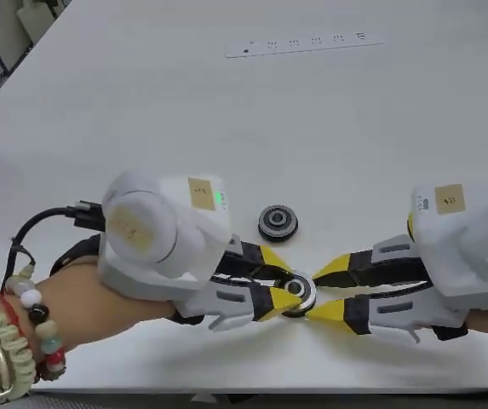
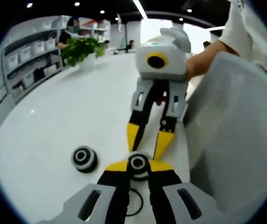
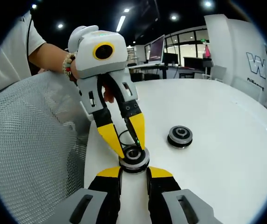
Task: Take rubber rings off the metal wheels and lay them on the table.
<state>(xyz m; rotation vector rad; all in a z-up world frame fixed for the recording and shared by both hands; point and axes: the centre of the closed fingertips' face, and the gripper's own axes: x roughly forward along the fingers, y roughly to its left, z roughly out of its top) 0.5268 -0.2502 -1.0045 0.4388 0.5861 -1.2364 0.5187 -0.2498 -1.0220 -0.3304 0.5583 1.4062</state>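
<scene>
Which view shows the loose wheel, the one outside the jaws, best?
Head view: the loose wheel sits in the open, seen from above, hub and dark rim clear. Left gripper view shows it small and low-angle, left of the jaws. Right gripper view shows it obliquely, off to the right.

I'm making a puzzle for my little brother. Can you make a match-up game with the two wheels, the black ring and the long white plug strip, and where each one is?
Things:
1. front wheel
2. back wheel
3. black ring
4. plug strip

Places:
A. at the far end of the table
B. flat on the table under the left gripper
C. between the yellow tips of the left gripper and the right gripper
D. alone on the table, with nothing touching it

Pairs: 1-C, 2-D, 3-B, 4-A
</scene>
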